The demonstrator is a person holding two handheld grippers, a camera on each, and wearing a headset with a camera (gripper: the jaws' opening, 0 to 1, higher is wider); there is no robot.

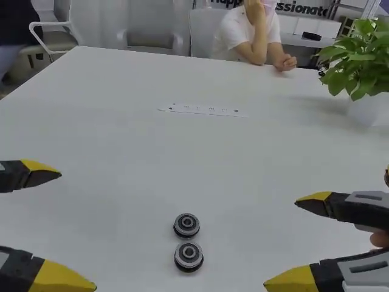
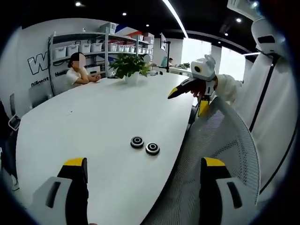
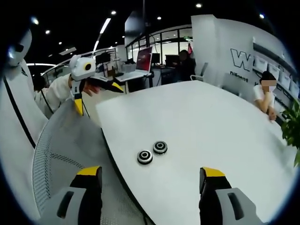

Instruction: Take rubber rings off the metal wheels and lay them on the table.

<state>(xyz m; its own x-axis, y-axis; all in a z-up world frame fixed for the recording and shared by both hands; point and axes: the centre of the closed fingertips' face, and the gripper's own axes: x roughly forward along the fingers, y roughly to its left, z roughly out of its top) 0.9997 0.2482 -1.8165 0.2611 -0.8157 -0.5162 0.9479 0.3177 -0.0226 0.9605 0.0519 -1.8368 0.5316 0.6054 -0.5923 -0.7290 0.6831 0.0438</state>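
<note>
Two small metal wheels with black rubber rings lie side by side near the front edge of the white table (image 1: 121,121): one wheel (image 1: 186,225) farther, the other wheel (image 1: 189,256) nearer. My left gripper (image 1: 78,230) stands open to their left, and my right gripper (image 1: 281,243) stands open to their right; both are apart from the wheels and hold nothing. In the left gripper view the wheels (image 2: 144,145) lie ahead of the open left gripper (image 2: 144,162), with the right gripper (image 2: 187,86) beyond. The right gripper view has the wheels (image 3: 152,152) just ahead of the open right gripper (image 3: 151,172).
A white power strip (image 1: 203,110) lies mid-table. A potted plant (image 1: 358,61) stands at the back right. A person (image 1: 252,33) sits at the far side. A white mesh chair (image 3: 65,150) is at the table's near edge.
</note>
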